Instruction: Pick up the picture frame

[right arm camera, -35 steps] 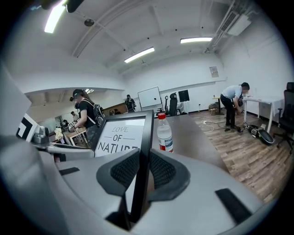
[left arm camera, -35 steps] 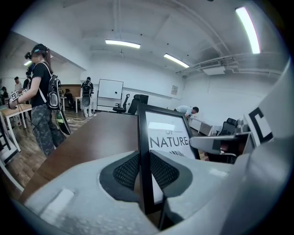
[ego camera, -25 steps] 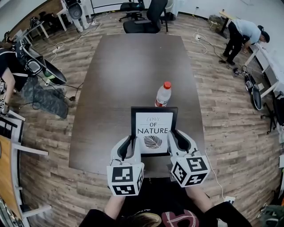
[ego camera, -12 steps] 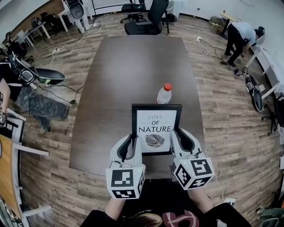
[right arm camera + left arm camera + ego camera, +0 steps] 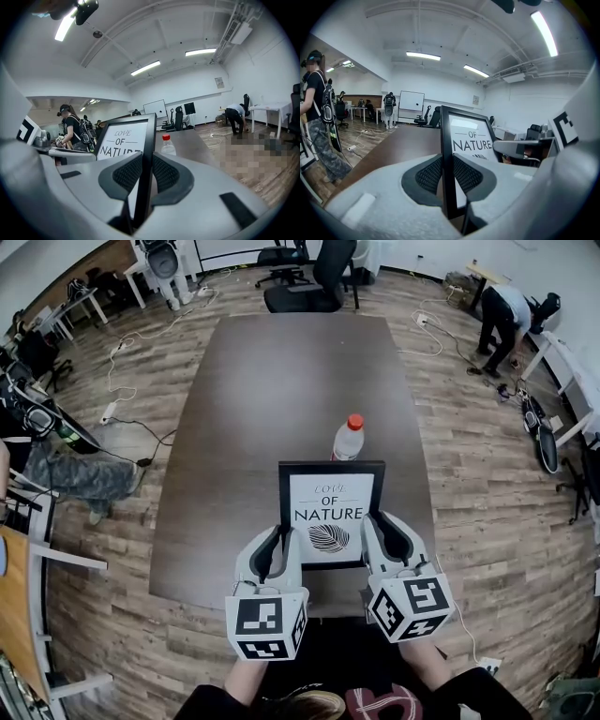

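Observation:
The picture frame (image 5: 331, 512) is black with a white print reading LOVE OF NATURE over a leaf. It stands tilted over the near end of the dark table (image 5: 281, 381). My left gripper (image 5: 280, 547) is shut on its left edge and my right gripper (image 5: 369, 540) on its right edge. In the left gripper view the frame (image 5: 471, 138) runs up between the ribbed pads (image 5: 429, 176) of the gripper (image 5: 448, 174). The right gripper view shows the frame (image 5: 123, 138) clamped the same way in that gripper (image 5: 145, 174). Its lower edge is hidden.
A clear water bottle (image 5: 348, 439) with a red cap stands just behind the frame and shows beside it (image 5: 168, 145). A black office chair (image 5: 314, 277) is at the table's far end. One person (image 5: 511, 310) bends over at the far right; another (image 5: 37, 446) stands at the left.
The frame and both grippers have stayed almost where they were. The person at the left has shifted further toward the picture's left edge.

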A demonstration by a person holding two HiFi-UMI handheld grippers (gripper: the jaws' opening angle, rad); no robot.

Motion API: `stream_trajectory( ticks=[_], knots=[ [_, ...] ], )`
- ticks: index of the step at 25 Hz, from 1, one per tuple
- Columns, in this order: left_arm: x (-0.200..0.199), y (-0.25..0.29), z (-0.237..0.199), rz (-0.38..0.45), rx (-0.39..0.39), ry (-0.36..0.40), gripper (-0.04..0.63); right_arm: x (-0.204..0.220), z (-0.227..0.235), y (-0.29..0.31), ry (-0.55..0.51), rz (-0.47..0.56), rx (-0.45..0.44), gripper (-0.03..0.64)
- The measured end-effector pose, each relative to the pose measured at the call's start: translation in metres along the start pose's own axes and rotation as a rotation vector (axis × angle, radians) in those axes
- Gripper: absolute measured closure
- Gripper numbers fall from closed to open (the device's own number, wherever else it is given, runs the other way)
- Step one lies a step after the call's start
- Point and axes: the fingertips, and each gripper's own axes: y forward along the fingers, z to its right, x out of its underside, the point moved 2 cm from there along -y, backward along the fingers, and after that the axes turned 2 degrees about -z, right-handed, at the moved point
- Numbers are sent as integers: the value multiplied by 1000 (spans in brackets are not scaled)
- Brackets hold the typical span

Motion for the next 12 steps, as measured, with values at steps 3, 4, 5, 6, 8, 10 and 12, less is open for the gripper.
stream_trajectory(
  ticks=[3,4,5,6,8,10,12],
  knots=[
    [1,0,1,-2,5,-6,517,1,1,-1,3,-2,-2,541],
    [2,-1,1,-3,3,-6,517,2,1,-2,2,-1,-2,541],
    [3,-1,2,-3,1,-6,517,3,1,-2,1,-1,-2,541],
    [3,-1,2,-3,-1,-5,517,3,1,-2,-1,-1,-2,541],
    [4,-1,2,-3,-1,-5,517,4,2,-2,-3,-3,-4,541],
    [4,1,1,-5,5,-11,517,3,2,-1,-4,-6,-5,541],
    [5,2,0,-9,10,-24,517,2,2,1,-8,-9,-4,541]
  ],
)
